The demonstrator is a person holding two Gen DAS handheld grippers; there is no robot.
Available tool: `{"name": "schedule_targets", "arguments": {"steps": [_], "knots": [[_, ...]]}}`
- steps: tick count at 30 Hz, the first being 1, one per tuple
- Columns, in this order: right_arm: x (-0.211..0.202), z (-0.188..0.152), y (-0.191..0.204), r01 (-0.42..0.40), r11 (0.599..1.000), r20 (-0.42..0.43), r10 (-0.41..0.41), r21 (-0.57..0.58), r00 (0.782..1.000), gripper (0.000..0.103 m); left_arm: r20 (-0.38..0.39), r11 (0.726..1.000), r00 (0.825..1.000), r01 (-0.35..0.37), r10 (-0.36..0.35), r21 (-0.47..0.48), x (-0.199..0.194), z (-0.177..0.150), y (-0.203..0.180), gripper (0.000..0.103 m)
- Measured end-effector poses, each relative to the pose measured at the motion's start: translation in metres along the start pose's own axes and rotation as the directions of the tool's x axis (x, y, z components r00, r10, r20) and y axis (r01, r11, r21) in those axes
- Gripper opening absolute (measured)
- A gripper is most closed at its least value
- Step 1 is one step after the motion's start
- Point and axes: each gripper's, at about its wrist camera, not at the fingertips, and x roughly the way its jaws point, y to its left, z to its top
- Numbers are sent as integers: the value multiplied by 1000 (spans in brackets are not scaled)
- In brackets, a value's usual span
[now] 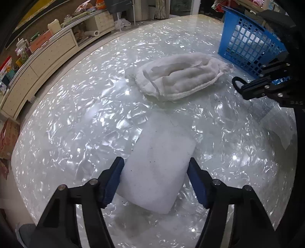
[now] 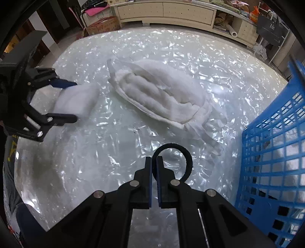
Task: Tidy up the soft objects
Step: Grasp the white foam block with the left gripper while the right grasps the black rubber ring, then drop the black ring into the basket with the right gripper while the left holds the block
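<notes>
From the left wrist view, the round table with its glossy, pearly white marbled top (image 1: 80,118) fills most of the sight. Beyond its far edge runs a long cream sideboard (image 1: 49,55) crowded with boxes and packets. A blue plastic lattice basket (image 1: 246,43) stands at the table's far right, and just beside it lies a crumpled white quilted cloth bundle (image 1: 177,78). Closer in, the left gripper (image 1: 155,171) points steeply down at a white rectangular foam pad (image 1: 160,158); its blue-padded fingers (image 1: 114,177) stand at a middling width, one on each side of the pad, right at its edges, the near corner of the pad raised off the table. The right gripper (image 1: 237,82) enters from the right, a black loop at its tip.

From the right wrist view, the same shiny tabletop (image 2: 114,152) spreads out, with the sideboard (image 2: 165,13) and a cardboard box (image 2: 103,24) behind it. The basket (image 2: 270,156) rises on the right, the white bundle (image 2: 162,95) lying mid-table beside it. The right gripper (image 2: 154,162) has its jaws pinched nearly together on a black fabric ring (image 2: 187,162), which hangs above the table. At the left, the left gripper (image 2: 76,101) straddles the foam pad (image 2: 76,101)
</notes>
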Motion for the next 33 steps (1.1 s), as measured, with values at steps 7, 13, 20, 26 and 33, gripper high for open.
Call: {"name": "schedule_targets", "arguments": {"steps": [7, 13, 20, 26, 33], "knots": [[-24, -3, -6, -20, 1000, 23, 19, 3, 1000, 4, 15, 998, 999, 31, -31, -48, -20, -5, -12, 63], [-46, -12, -13, -36, 999, 40, 36, 5, 999, 4, 45, 999, 999, 20, -18, -35, -58, -2, -35, 63], [-93, -27, -18, -49, 999, 91, 49, -6, 995, 4, 78, 1000, 997, -11, 13, -20, -98, 10, -67, 63], [-141, -34, -32, -40, 999, 150, 42, -15, 988, 4, 98, 1000, 995, -24, 24, -6, -122, 23, -94, 63], [-175, -51, -69, 6, 1000, 195, -11, 26, 981, 4, 96, 999, 995, -36, 37, -9, -127, 39, -123, 63]]}}
